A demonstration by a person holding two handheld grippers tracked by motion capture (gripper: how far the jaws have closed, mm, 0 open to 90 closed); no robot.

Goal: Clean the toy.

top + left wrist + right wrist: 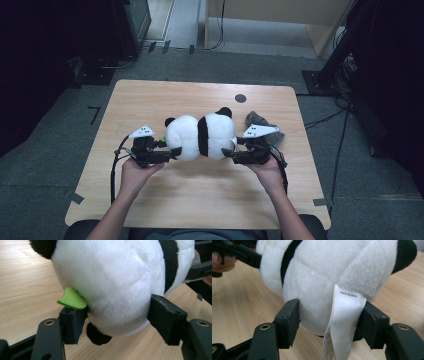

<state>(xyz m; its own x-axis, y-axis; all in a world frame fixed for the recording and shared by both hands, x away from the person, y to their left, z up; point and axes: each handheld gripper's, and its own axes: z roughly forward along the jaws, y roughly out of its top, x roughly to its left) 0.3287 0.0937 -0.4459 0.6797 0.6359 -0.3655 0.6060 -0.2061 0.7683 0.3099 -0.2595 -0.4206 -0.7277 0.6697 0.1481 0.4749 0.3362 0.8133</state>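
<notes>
We see a pale wooden table with rounded corners [150, 100] standing on grey carpeted floor [45, 165]. Beyond it rises a light wooden cabinet [280, 20], dark equipment racks [380, 60] flank the sides, black cables [345, 130] trail across the carpet, and the light is dim.

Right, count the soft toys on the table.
2: a panda plush at the table's middle, between both grippers, and a grey plush behind the right gripper, partly hidden.

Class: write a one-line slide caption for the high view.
Left gripper and right gripper clasp a plush panda from both ends.
</notes>
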